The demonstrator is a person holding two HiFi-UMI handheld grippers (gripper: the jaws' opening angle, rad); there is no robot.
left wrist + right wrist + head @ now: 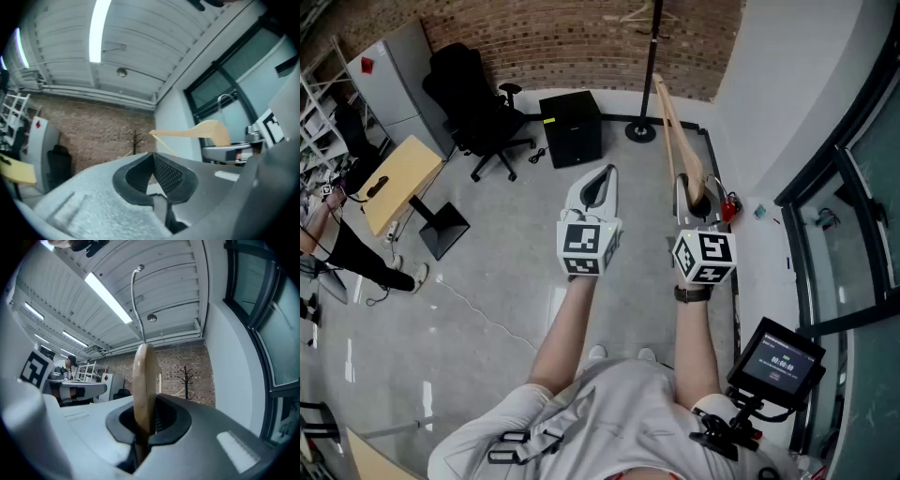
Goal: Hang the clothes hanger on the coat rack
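— Since the head view looks steeply down, what does it give that the claw cams don't?

— Layout. Floor [516, 272] fills most of it. The coat rack [654, 56] stands at the far brick wall [572, 42], top cropped off. The clothes hanger [673, 131] runs lengthwise out of the right claw [694, 192] toward the rack's base. The left claw [598, 187] is level beside it, well apart from the wood.

— And the claw cams?

— Right gripper view shows the coat rack [186, 380] whole, prongs included, small and far off. The clothes hanger [143, 390] is edge-on, and its metal hook [136, 301] curves overhead, seen only here. The right claw [145, 425] is clamped tight on the wood. Left gripper view shows the clothes hanger [197, 132] side-on, off to the right, with the coat rack [136, 143] tiny behind. The left claw [157, 176] has its tips closed together with nothing between them.
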